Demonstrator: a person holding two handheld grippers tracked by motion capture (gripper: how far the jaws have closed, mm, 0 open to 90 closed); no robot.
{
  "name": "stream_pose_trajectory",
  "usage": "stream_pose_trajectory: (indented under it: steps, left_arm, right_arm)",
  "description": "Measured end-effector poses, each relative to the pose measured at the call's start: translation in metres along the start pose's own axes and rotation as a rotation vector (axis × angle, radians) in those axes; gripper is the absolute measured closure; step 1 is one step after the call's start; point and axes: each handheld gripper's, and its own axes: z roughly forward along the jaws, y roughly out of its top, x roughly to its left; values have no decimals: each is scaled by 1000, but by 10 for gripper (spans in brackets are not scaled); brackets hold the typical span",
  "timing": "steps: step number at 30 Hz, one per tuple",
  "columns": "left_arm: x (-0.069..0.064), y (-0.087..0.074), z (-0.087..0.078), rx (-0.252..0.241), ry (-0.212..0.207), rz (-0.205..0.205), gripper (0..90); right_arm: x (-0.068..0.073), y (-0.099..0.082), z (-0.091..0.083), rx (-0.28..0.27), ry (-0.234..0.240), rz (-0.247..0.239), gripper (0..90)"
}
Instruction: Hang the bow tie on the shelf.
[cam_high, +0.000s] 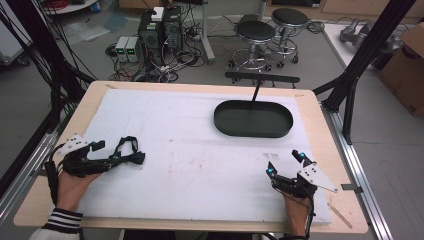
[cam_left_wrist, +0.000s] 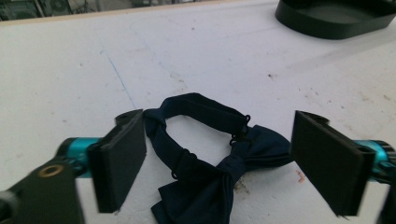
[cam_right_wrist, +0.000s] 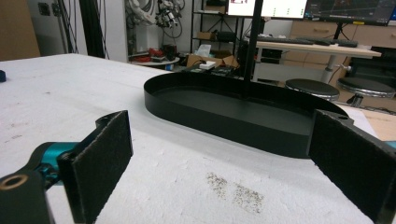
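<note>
Navy bow tie (cam_left_wrist: 219, 172) with its strap looped lies on the white foam mat (cam_high: 200, 150) near the table's left edge, between my left gripper's (cam_left_wrist: 219, 163) wide-apart jaws. My right gripper (cam_high: 286, 164) rests at the mat's right, jaws apart, facing the black oval tray (cam_right_wrist: 243, 112).

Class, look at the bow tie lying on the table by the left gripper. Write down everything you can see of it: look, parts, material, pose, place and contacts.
The bow tie is dark navy, apparently soft woven fabric. It has a knotted bow with spread wings and a neck strap curled into a loop behind it, with small black hardware on the strap. It lies limp and flat on the white table cover near the table's left side. The left gripper is open, its jaws standing on either side of the bow tie; whether they touch it cannot be told.
</note>
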Motion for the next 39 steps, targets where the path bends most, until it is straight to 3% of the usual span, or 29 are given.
stream_pose_trajectory:
  steps: [3,8,9,15,19,23,27,33,35,39]
  left_arm:
    - [2,10,3,64,-8,6,256]
    - [2,16,8,128,-2,16,263]
    - [1,17,11,163,4,30,268]
    - [2,17,18,232,0,6,297]
    - [2,15,20,258,-4,17,333]
    - [6,15,24,279,4,1,363]
    - [8,16,30,317,43,-5,374]
    - [4,23,35,336,68,7,413]
    - [4,23,37,371,81,11,440]
    - [5,22,38,390,94,22,461]
  right_arm:
    - [0,0,0,0,-1,-1,59]
    - [0,0,0,0,0,-1,59]
    - [0,0,0,0,0,-2,59]
    - [0,0,0,0,0,-2,59]
    - [0,0,0,0,-1,-3,59]
    - [0,0,0,1,-1,-1,59]
    - [0,0,0,0,-1,-8,60]
    - [0,0,0,-1,1,-5,59]
    - [0,0,0,-1,1,-8,59]
    - [0,0,0,-1,2,-8,59]
